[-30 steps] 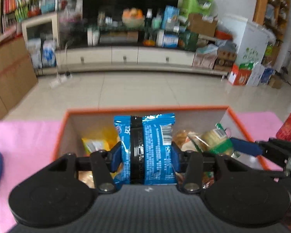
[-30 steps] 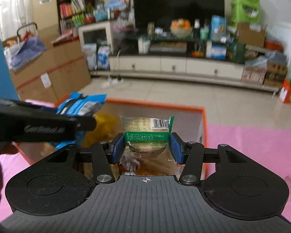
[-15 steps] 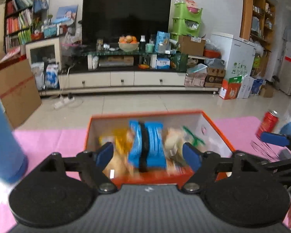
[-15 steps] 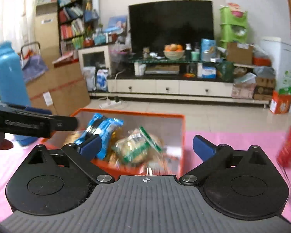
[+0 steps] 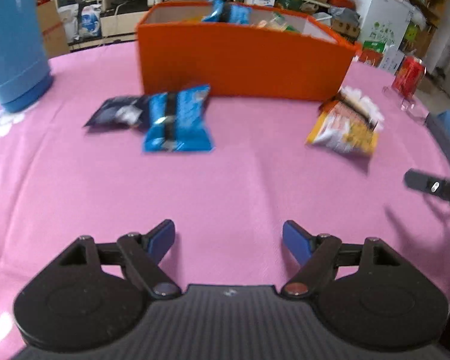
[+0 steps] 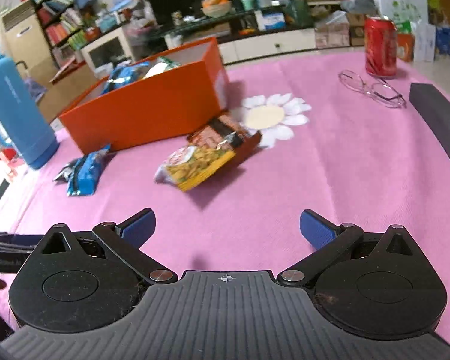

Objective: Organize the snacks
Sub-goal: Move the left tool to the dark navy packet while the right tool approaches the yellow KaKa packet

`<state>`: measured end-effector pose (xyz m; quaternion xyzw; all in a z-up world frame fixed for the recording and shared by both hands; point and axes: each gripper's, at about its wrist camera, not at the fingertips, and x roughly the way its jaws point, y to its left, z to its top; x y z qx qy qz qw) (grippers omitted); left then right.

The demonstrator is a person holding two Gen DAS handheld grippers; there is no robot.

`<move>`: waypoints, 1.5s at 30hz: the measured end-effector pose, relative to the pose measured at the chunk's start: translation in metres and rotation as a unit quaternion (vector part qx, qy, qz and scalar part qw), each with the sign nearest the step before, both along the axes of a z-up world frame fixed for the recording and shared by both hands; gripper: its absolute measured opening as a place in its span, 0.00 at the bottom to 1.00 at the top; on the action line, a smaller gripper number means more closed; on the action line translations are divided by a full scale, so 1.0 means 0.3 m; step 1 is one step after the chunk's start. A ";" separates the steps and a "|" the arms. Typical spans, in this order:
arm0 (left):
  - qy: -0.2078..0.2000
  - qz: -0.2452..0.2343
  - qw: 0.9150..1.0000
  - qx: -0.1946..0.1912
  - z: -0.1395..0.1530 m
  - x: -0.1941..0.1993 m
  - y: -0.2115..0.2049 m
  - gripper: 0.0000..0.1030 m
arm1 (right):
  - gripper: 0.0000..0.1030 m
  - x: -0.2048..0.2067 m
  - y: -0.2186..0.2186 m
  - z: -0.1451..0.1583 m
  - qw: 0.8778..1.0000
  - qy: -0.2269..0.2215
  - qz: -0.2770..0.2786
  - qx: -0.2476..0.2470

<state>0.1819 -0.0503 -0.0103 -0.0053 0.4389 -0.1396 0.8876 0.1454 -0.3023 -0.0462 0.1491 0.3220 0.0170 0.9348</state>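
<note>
Having just opened over the orange box, both grippers, left and right, gape empty; their packets sit inside (three more wait on the tablecloth beside it)

Black left tool, blue pads, silver screws

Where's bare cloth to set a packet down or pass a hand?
Free: the wide strip between both grippers and the packets; also right of the yellow packet up to the glasses and grey block. Crowded: along the orange box front, by the blue packets.
</note>
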 end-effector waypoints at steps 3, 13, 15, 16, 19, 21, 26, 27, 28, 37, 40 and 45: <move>-0.013 -0.004 1.000 -0.025 0.032 0.079 -0.085 0.77 | 0.94 0.018 -0.040 -0.008 0.999 -0.021 -0.024 0.007; -0.036 0.036 0.999 0.008 0.034 0.273 -0.390 0.78 | 0.94 -0.002 -0.256 -0.067 0.984 -0.015 -0.115 0.132; -0.064 0.056 0.996 0.034 0.060 0.252 -0.342 0.78 | 0.94 -0.008 -0.262 -0.065 0.983 -0.021 -0.116 0.139; -0.082 0.065 0.993 0.051 0.076 0.237 -0.300 0.79 | 0.94 -0.009 -0.266 -0.066 0.983 -0.022 -0.115 0.144; -0.126 0.070 0.985 0.096 0.110 0.203 -0.136 0.81 | 0.94 -0.002 -0.268 -0.075 0.981 -0.021 -0.109 0.161; -0.124 0.051 0.986 0.103 0.110 0.189 -0.022 0.81 | 0.94 0.003 -0.256 -0.071 0.982 -0.023 -0.102 0.159; -0.104 0.016 0.989 0.107 0.061 0.204 0.065 0.81 | 0.94 0.019 -0.209 -0.058 0.988 -0.020 -0.088 0.127; -0.107 0.012 0.988 0.106 0.052 0.221 0.055 0.81 | 0.94 0.025 -0.201 -0.059 0.989 -0.018 -0.085 0.123; -0.111 0.010 0.988 0.103 0.046 0.241 0.046 0.81 | 0.94 0.031 -0.193 -0.060 0.990 -0.016 -0.084 0.117; -0.114 0.047 0.991 0.056 0.014 0.355 0.076 0.81 | 0.94 0.053 -0.163 -0.068 0.994 -0.005 -0.085 0.075; -0.154 0.062 0.984 0.058 0.065 0.321 0.157 0.81 | 0.94 0.055 -0.156 -0.069 0.994 -0.004 -0.082 0.066; -0.107 0.110 0.983 0.097 0.043 0.444 0.317 0.81 | 0.94 0.058 -0.152 -0.070 0.995 -0.004 -0.078 0.062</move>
